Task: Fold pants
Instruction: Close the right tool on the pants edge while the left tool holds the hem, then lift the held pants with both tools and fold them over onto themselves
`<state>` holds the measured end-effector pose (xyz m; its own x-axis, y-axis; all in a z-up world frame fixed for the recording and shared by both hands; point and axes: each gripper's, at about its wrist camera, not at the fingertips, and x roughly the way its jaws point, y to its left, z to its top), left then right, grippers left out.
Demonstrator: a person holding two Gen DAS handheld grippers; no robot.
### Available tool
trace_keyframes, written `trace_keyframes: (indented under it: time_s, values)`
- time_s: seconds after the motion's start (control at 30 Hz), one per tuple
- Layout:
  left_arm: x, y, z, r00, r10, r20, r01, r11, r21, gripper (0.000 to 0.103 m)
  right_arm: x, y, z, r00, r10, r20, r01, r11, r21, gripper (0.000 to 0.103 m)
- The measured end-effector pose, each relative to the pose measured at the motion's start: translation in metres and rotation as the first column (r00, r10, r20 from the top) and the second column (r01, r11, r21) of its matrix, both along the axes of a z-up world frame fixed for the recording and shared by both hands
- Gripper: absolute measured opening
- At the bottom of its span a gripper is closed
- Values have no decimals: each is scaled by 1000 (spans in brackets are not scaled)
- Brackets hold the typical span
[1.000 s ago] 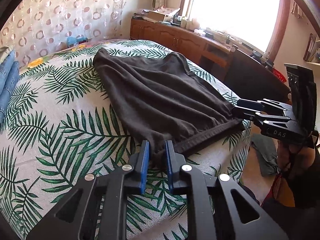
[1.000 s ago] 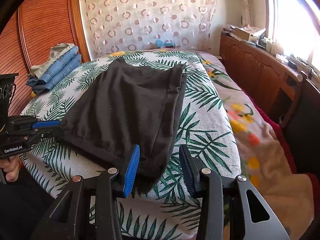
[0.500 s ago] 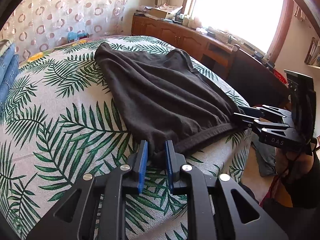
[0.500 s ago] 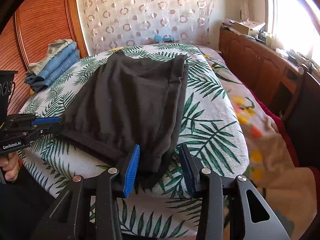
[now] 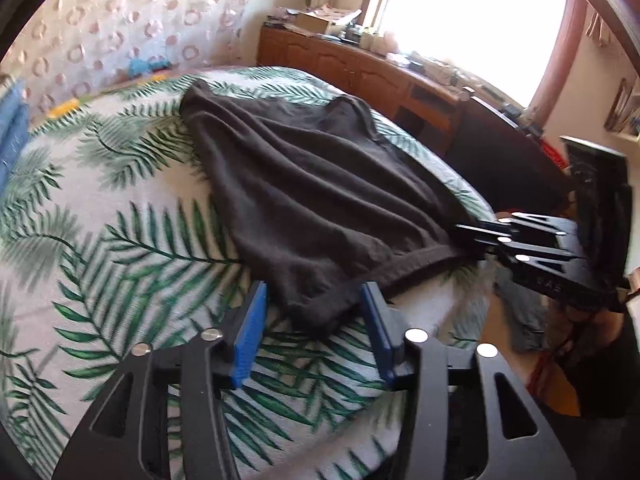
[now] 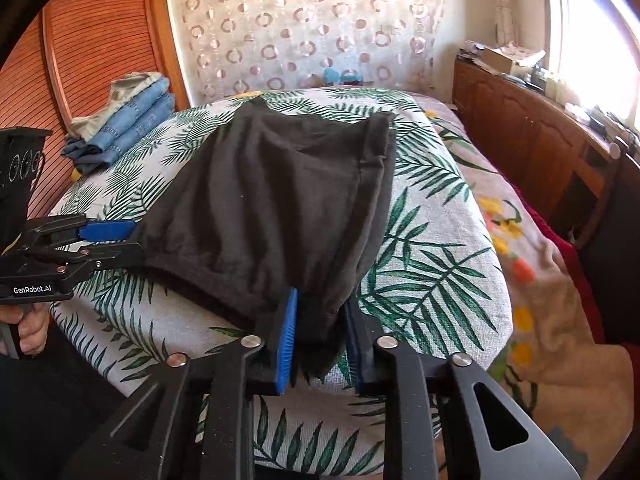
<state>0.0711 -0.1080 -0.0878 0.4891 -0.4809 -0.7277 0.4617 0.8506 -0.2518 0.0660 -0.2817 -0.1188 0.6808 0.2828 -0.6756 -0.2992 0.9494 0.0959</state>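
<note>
Dark grey pants (image 5: pixel 304 184) lie flat on the palm-leaf bed cover (image 5: pixel 120 240), waistband toward me. My left gripper (image 5: pixel 314 292) is at the waistband's left corner; its jaws are opening, and the cloth lies loose between the blue pads (image 5: pixel 250 328) without touching them. In the right wrist view the pants (image 6: pixel 280 192) reach down to my right gripper (image 6: pixel 320 300), whose jaws are closing and pinch the waistband's right corner. The left gripper (image 6: pixel 132 240) also shows at that view's left edge, and the right gripper (image 5: pixel 480 236) shows at the waistband's far end in the left wrist view.
A stack of folded jeans (image 6: pixel 124 124) sits at the bed's far left by a wooden slatted panel (image 6: pixel 80 60). A wooden cabinet (image 6: pixel 540 140) runs under the window on the right. A floral blanket (image 6: pixel 540 280) hangs off the bed's right side.
The left jaws have spread apart and let go of the waistband corner they pinched. The right jaws, open around the other corner before, have closed onto it.
</note>
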Motion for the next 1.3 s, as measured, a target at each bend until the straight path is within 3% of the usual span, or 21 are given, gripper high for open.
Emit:
trace_keyframes:
  time_s: [0.27,0.43,0.67,0.87,1.03,1.17,1.3]
  values:
    - [0,-2,1,1000,-24,1,24,1000,-11,16,2,0,2,999,33,4,-33,999,13,7]
    - [-4,7,24,997,-12,72,17,998,-64,14,0,-7,19,998,32,53,-36,997,73,7]
    - [-15,23,82,978,20,209,3,994,-106,13,-12,-5,56,986,54,159,-70,993,99,6]
    - [-17,37,146,931,40,362,-9,996,-86,12,-18,4,107,953,80,291,-113,989,100,6]
    - [-18,51,188,896,62,440,-19,995,-101,11,-26,14,150,911,92,401,-129,989,67,6]
    - [-21,62,216,862,85,500,-37,994,-104,11,-37,22,178,880,111,462,-154,987,55,6]
    - [-10,71,226,842,102,530,-70,994,-80,11,-44,34,196,849,138,511,-177,984,27,6]
